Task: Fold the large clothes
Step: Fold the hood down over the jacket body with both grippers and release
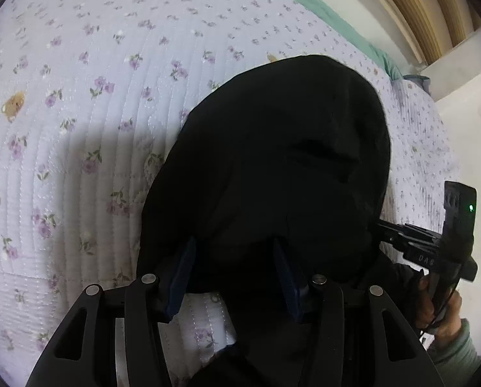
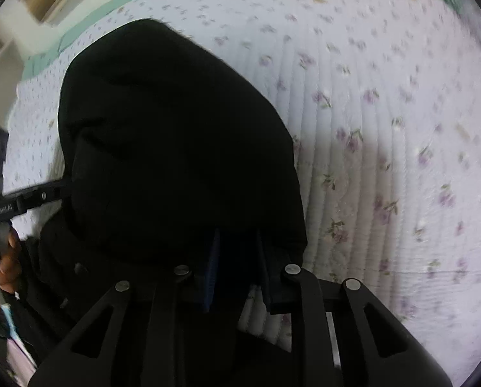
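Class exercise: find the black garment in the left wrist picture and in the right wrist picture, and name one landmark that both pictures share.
Left wrist view: the black garment fills the centre and lower right, reaching down between the gripper fingers.
Right wrist view: the black garment fills the centre and left.
Shared landmark: the floral quilt beneath it, with its green border.

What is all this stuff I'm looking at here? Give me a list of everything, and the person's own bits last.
black garment: one, black, lying on the quilt, near edge between both grippers' fingers.
quilt: one, pale lilac with purple flowers, covering the bed.
green edging: one strip, mint green, along the quilt's far side.
blinds: one set, tan, at the far wall.
left gripper: one, black with blue pads, jaws apart at the garment's near edge.
right gripper: one, black with blue pads, jaws narrow around the garment's edge.
right hand: one, holding the right gripper's handle.
left hand: one, holding the left gripper's handle.
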`<state>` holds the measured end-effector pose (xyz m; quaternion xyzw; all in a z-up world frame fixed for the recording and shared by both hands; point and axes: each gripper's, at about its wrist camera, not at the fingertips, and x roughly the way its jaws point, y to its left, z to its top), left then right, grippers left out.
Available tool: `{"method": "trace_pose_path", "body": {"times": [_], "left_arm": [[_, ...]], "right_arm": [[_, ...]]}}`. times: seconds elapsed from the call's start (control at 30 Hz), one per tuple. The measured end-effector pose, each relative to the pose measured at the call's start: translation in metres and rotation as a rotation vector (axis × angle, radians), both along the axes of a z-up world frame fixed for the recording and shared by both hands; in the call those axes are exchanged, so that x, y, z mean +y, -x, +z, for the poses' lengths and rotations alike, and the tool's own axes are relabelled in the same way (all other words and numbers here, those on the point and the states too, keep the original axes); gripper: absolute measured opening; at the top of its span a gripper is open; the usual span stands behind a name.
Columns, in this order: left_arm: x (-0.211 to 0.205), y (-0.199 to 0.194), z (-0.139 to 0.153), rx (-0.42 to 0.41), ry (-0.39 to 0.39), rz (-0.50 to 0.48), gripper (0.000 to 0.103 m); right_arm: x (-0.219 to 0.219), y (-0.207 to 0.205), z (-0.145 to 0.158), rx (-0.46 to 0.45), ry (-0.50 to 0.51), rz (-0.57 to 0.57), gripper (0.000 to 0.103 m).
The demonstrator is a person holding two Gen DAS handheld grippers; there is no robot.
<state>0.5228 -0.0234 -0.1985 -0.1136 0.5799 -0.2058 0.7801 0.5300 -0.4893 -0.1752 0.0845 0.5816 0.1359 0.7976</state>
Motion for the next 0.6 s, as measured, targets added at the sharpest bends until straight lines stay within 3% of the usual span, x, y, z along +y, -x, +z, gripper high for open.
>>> {"method": "trace_pose_path", "body": {"times": [0.1,0.2,0.27,0.3,0.33,0.47,0.53,0.6], "left_arm": [[0.002,0.006,0.019,-0.066,-0.006,-0.035,0.051],[0.014,0.008,0.054,-0.146,0.039,-0.036,0.051],[0.024,-0.003,0.076,-0.189,0.074,-0.020,0.060],[0.028,-0.011,0.083,-0.196,0.087,-0.010,0.072],[0.030,-0.019,0.086,-0.198,0.089,-0.005,0.078],[0.033,-0.049,0.081,-0.140,0.119,-0.028,0.078],[0.036,-0.061,0.068,-0.089,0.149,-0.036,0.078],[0.027,-0.074,0.051,-0.038,0.131,-0.032,0.078]], "right_arm": [[-0.011,0.000,0.012,0.004,-0.020,0.021,0.025],[-0.023,-0.001,0.043,-0.042,-0.050,0.039,0.032],[-0.028,-0.004,0.062,-0.093,-0.056,0.040,0.052],[-0.030,-0.009,0.071,-0.119,-0.053,0.039,0.058],[-0.030,-0.017,0.078,-0.141,-0.047,0.041,0.064],[-0.023,-0.052,0.086,-0.154,-0.015,0.071,0.064],[-0.023,-0.052,0.076,-0.124,-0.030,0.079,0.064],[-0.019,-0.066,0.063,-0.077,-0.060,0.091,0.064]]}}
